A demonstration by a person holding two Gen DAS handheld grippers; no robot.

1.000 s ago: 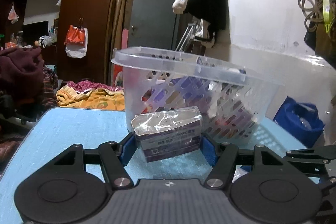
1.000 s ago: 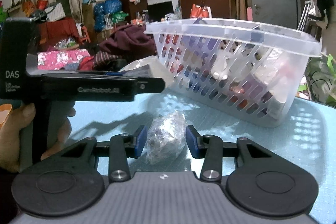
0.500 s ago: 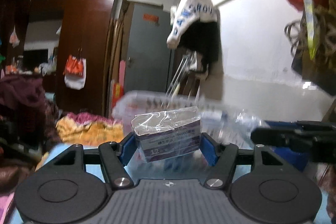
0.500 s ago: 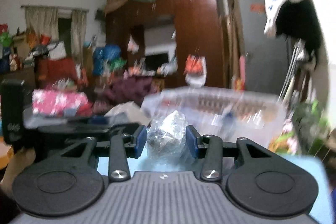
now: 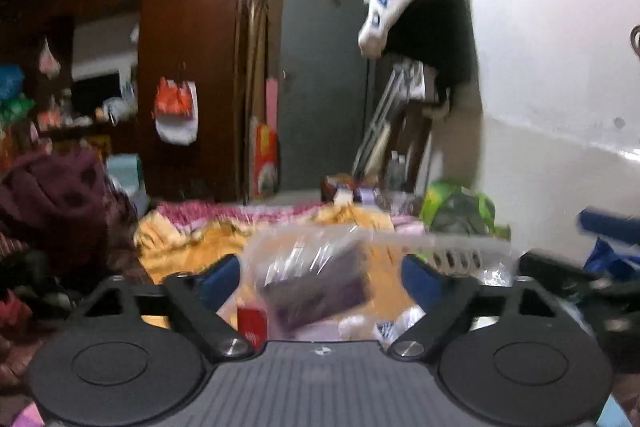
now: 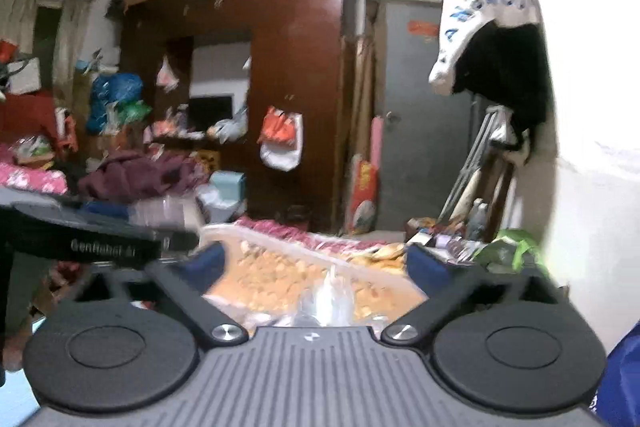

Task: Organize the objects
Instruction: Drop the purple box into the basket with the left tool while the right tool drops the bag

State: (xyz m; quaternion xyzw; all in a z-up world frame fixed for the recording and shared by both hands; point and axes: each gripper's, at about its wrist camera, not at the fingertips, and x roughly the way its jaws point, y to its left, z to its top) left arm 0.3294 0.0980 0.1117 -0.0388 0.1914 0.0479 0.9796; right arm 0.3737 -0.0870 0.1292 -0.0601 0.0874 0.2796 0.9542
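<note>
- Left gripper (image 5: 320,273): jaws spread wide, gripping nothing; wrapped box (image 5: 316,283) tilted and blurred in the gap, clear of both fingers.
- Right gripper (image 6: 316,263): jaws wide apart, empty; crinkled packet (image 6: 328,301) low between them, above the basket (image 6: 280,247).

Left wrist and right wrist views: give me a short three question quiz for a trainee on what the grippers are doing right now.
1. True or false: the left gripper is clamped on the wrapped purple box.
2. Multiple choice: the right gripper is A) open, B) shut on a cup, C) out of view.
3. Fill in: the white lattice container under the right gripper is a ____.

Key: 1 false, its fingers stand wide apart and clear of the box. 2 A. 3 basket.
</note>
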